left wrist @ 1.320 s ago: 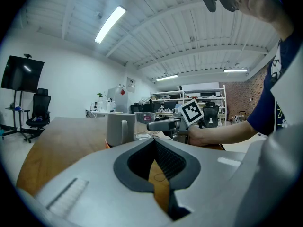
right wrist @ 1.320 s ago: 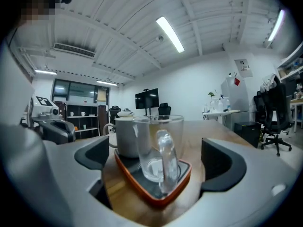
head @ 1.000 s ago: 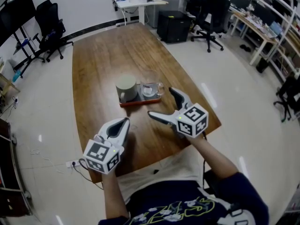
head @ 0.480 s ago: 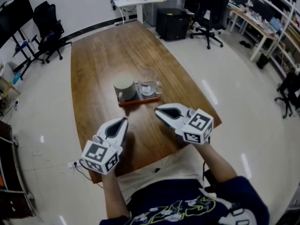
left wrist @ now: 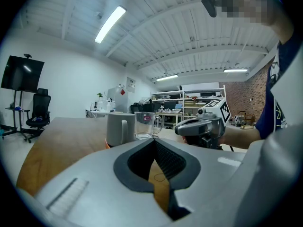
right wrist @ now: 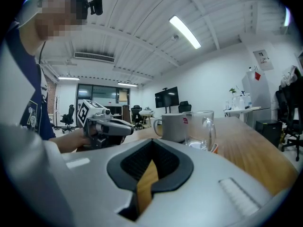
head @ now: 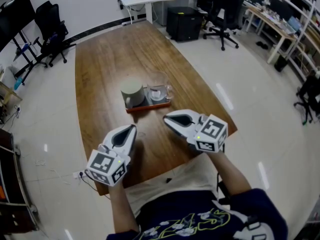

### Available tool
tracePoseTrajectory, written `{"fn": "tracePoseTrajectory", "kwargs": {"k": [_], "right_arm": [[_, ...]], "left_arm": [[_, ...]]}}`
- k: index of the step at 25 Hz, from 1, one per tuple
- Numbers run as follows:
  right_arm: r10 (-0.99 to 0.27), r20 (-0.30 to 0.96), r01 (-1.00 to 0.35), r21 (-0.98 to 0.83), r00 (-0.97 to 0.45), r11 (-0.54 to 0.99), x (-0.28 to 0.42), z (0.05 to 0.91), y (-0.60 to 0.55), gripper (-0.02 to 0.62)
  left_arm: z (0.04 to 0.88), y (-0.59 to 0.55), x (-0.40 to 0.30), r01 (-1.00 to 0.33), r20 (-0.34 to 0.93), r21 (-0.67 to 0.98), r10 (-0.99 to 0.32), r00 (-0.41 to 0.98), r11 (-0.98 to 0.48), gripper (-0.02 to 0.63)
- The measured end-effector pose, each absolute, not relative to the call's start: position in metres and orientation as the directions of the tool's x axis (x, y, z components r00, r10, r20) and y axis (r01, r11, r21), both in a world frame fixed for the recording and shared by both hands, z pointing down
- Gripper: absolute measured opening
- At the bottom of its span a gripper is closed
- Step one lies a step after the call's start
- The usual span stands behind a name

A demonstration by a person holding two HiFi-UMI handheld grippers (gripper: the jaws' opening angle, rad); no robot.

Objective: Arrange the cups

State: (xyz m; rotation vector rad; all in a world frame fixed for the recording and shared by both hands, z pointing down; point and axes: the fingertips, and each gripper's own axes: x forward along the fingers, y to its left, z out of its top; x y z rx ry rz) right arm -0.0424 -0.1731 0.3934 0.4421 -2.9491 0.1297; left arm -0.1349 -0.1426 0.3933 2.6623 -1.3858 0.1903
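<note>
The long wooden table (head: 110, 64) has open wood all round a reddish tray (head: 150, 107). On the tray a grey mug (head: 133, 93) stands just beside a glass cup (head: 159, 88); the glass looks empty, though I cannot be sure. Near the table's front edge, the left gripper (head: 131, 128) and right gripper (head: 168, 118) hover with their jaws pressed together on nothing.

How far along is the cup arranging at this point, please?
Done, it seems: the grey mug and the glass cup stand side by side on the tray. In hand: nothing; the left gripper and right gripper are shut and empty, short of the tray. Left: probably nothing; no other cups show on the table.
</note>
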Motion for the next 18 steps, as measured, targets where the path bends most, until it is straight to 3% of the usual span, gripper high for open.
{"fn": "tracePoseTrajectory", "kwargs": {"k": [18], "right_arm": [[-0.286,0.164,-0.299,-0.056,-0.944,0.953,-0.0430,0.3977,-0.1707,-0.005]], "left_arm": [[0.3983,-0.1402,-0.1359,-0.822,0.168,0.061,-0.806,0.567,-0.566,0.002]]}}
